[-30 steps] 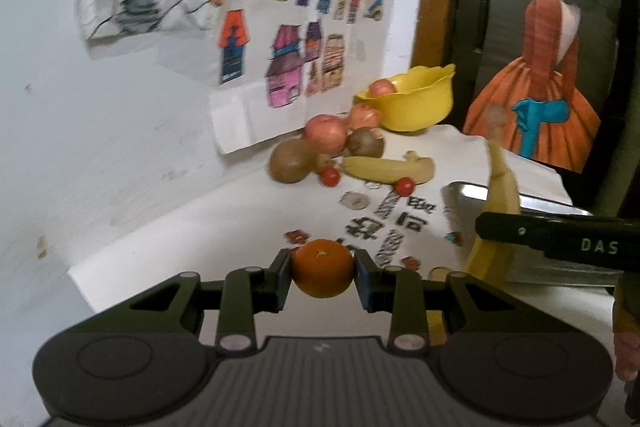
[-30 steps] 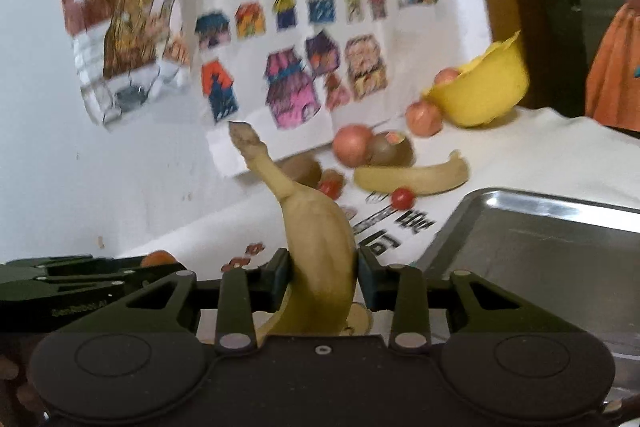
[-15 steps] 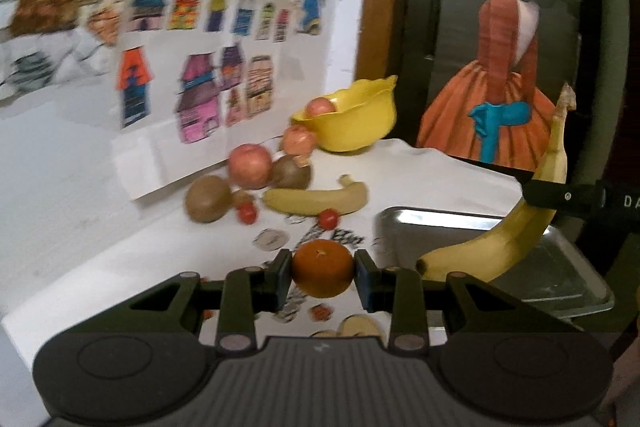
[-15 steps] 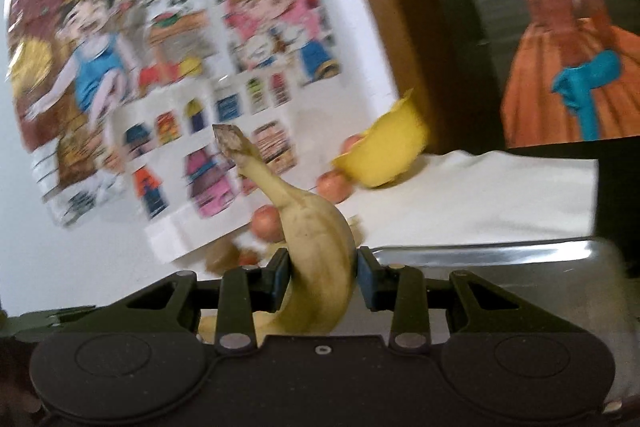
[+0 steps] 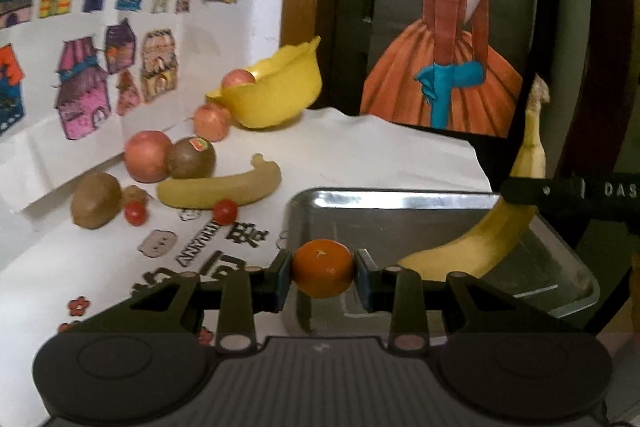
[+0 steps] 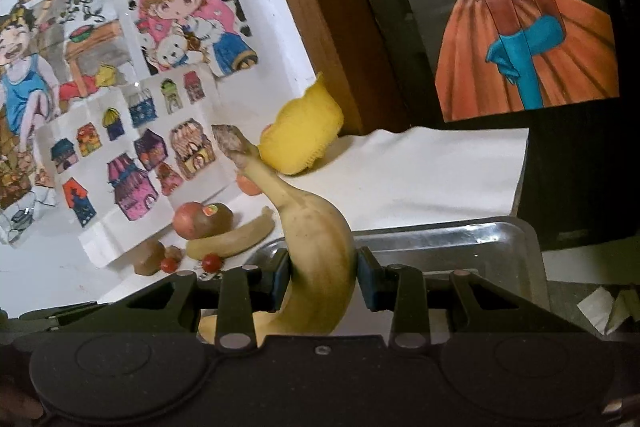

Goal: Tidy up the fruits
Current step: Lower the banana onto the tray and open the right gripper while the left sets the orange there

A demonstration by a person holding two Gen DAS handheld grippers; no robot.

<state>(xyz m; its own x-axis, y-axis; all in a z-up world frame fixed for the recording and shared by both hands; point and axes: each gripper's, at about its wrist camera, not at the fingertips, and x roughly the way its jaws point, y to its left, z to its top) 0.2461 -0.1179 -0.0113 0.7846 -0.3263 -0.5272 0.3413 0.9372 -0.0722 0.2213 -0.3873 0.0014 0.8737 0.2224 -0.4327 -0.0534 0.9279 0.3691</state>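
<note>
My left gripper point(image 5: 323, 274) is shut on a small orange point(image 5: 323, 273), held just above the near left corner of a steel tray point(image 5: 400, 203). My right gripper point(image 6: 323, 277) is shut on a yellow banana point(image 6: 320, 259), stem up, in front of the tray point(image 6: 460, 235). In the left wrist view that banana point(image 5: 496, 227) hangs over the tray's right half from the black right gripper arm point(image 5: 568, 193). On the white cloth lie a second banana point(image 5: 220, 187), an apple point(image 5: 146, 157), two kiwis point(image 5: 191, 158) and cherry tomatoes point(image 5: 225, 211).
A yellow bowl point(image 5: 280, 87) with an apple point(image 5: 238, 79) in it stands at the back by a wooden frame. Another apple point(image 5: 211, 121) sits beside it. Drawings hang on the wall to the left. The cloth's edge point(image 5: 476, 155) drops off beyond the tray.
Both grippers have swung right toward the tray. The orange now hovers at the tray's near corner, and the banana has come over the tray's right side.
</note>
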